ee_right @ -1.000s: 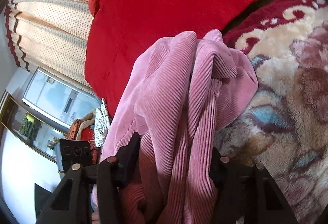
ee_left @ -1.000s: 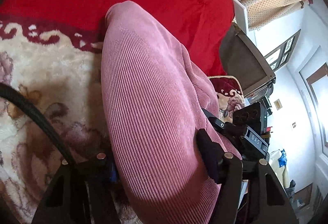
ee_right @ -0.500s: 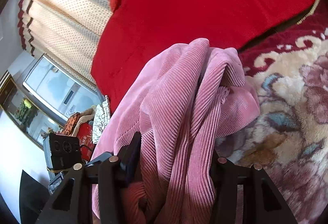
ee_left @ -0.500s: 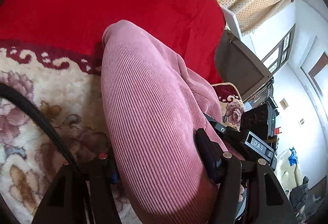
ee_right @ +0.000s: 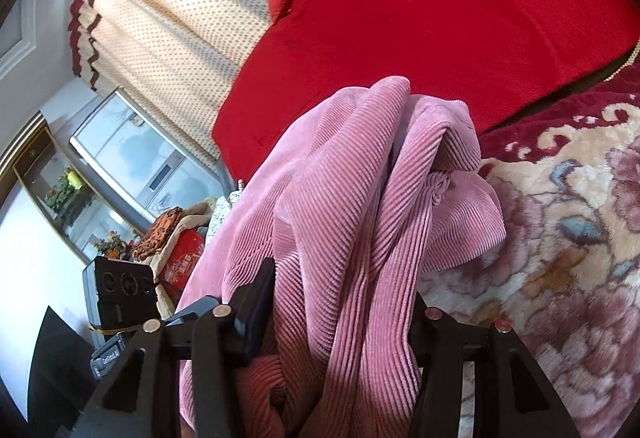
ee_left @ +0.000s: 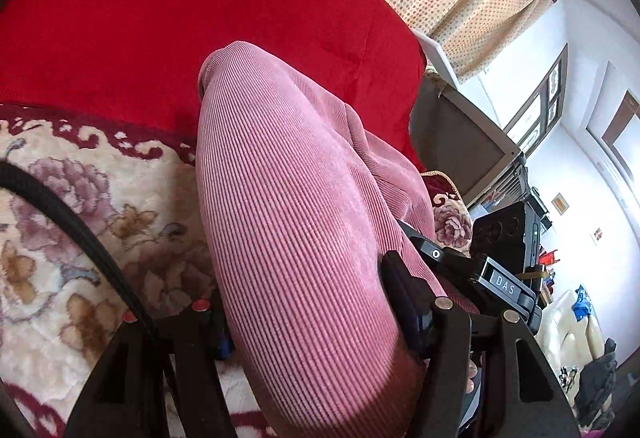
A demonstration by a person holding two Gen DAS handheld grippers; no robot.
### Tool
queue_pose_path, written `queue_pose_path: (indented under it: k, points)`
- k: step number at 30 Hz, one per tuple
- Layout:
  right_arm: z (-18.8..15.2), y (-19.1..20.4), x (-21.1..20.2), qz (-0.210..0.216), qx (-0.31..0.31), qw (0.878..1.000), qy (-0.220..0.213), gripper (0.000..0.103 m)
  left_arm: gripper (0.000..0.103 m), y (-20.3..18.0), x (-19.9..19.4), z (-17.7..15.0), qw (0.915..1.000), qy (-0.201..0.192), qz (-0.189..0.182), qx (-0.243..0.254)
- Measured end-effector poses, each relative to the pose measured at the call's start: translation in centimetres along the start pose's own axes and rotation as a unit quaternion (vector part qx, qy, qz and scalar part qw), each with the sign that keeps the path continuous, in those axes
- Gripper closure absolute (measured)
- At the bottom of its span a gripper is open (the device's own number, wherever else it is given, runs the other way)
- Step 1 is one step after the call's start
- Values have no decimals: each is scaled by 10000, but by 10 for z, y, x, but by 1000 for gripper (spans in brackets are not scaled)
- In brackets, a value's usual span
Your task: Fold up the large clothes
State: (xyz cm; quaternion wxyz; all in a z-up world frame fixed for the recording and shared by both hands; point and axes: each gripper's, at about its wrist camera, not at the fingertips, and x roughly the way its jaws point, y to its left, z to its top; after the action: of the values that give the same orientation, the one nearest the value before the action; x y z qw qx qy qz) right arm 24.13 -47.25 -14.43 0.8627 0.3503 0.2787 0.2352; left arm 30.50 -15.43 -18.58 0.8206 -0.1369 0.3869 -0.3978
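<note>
While both tongs (ee_left: 308, 322) (ee_right: 340, 302) stay clamped on the pink corduroy garment (ee_left: 288, 222), they have risen — more curtain (ee_right: 168, 21) shows

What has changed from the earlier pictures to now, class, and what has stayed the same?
Both grippers have lifted the pink garment: more of the curtain and the room shows, and the flowered blanket sits lower in view. The left gripper and right gripper stay clamped on the cloth, bunched as before.

Pink ribbed garment (ee_left: 296, 222), red blanket (ee_left: 200, 9), cream floral-patterned bedspread (ee_right: 568, 222).
</note>
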Motion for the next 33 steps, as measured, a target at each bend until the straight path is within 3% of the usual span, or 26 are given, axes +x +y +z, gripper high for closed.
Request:
queue_pose_path:
  k: [7, 20, 25, 30, 33]
  points:
    - [-14, 16, 1, -25, -111, 9999, 98, 50, 39, -2, -10, -6, 9999, 21, 98, -4]
    - [-38, 17, 23, -277, -132, 9983, 501, 50, 39, 1, 15, -12, 9984, 382, 404, -113]
    - [-45, 8, 31, -433, -128, 9971, 612, 50, 39, 12, 24, -22, 9971, 543, 507, -155]
    - [-53, -10, 42, -680, -91, 9943, 812, 50, 35, 27, 41, -39, 9911, 949, 880, -299]
    - [-56, -22, 42, -595, 4, 9948, 832, 49, 32, 32, 42, -43, 9907, 982, 874, -340]
